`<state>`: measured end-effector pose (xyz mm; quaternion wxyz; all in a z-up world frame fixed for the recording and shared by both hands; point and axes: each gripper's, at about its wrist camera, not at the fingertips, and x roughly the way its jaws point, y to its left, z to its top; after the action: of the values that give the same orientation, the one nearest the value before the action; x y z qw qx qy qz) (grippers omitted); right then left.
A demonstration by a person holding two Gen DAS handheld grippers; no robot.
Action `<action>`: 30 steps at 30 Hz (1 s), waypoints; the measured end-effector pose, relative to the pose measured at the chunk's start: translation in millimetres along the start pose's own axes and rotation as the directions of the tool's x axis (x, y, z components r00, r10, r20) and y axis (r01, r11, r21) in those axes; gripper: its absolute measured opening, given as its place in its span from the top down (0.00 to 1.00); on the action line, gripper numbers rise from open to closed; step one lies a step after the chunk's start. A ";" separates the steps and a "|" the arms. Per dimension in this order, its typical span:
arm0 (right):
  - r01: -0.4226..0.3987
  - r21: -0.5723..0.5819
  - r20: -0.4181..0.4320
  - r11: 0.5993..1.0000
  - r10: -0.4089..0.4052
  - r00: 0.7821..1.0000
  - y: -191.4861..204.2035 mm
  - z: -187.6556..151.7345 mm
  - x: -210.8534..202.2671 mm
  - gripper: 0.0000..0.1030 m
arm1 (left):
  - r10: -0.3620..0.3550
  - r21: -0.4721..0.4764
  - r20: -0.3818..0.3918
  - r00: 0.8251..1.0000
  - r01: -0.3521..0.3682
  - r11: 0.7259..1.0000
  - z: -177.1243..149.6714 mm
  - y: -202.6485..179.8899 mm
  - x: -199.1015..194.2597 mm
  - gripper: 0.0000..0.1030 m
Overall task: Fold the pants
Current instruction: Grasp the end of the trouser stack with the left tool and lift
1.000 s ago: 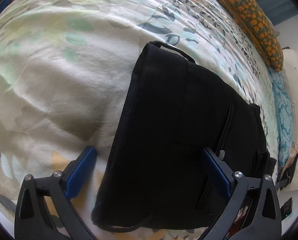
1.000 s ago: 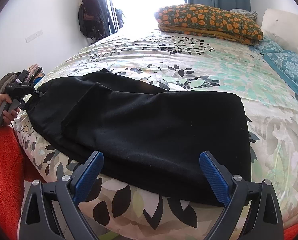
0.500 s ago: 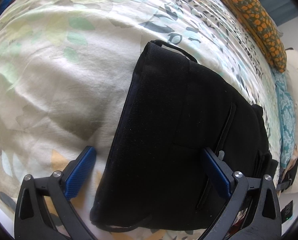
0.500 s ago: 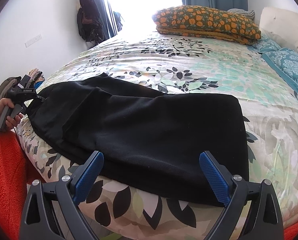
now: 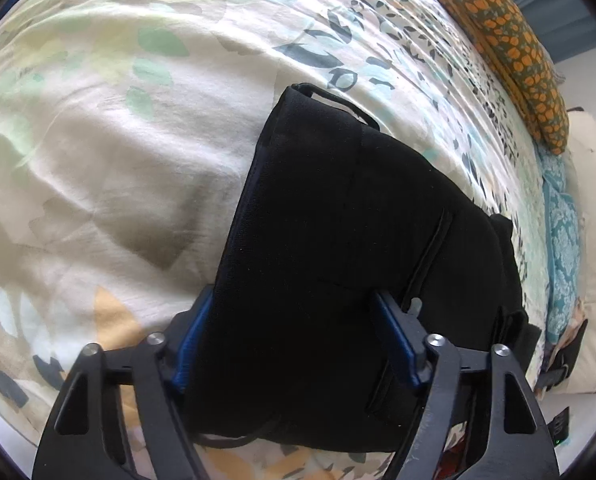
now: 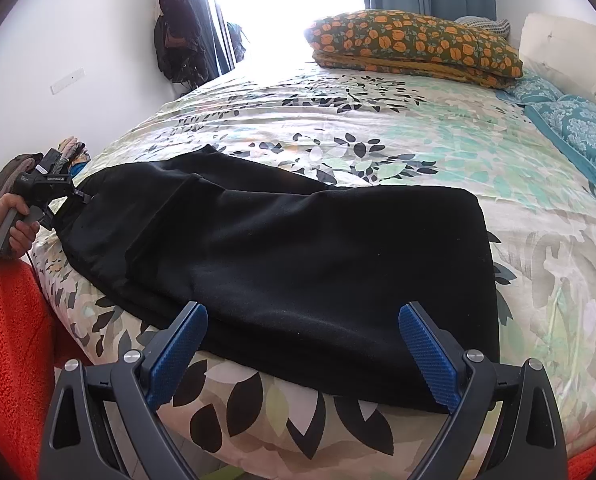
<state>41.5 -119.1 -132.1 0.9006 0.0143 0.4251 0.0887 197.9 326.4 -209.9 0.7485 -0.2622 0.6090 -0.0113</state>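
While the black pants lie stretched along the near edge of the bed, their long axis runs crosswise to the right gripper, reaching from well off its left finger side to just past its right finger. That gripper hangs at the bed's edge with its blue pads spread wide and nothing between them; the cloth's near edge sits just ahead of the fingertips and between them, not touching as far as I can see. At the far left end of the garment the left gripper has its fingers drawn in around a thick bundle of the cloth at what looks like the waist end (a pocket seam and a belt loop show there), so the pants run straight away from those fingers, lengthwise along the line they point in. I'd judge it is gripping that end, though the pads are half buried in the black fabric. The squared-off end lies beyond the right gripper's right finger, so the right hand is the nearer one to the leg end. A fold end to end would seem to turn on the right gripper closing on the edge directly in front of it.
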 end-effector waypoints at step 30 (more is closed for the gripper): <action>-0.081 0.418 0.157 0.905 0.016 0.987 -93.5 6.3 -43.4 0.06 | -0.225 0.475 -0.092 0.970 0.241 0.846 -178.6 -358.3 61.1 0.78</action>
<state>33.1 -218.3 -104.4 0.9029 0.2264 0.3650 0.0158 158.2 -70.7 -141.2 0.7729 -0.1390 0.5628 -0.2578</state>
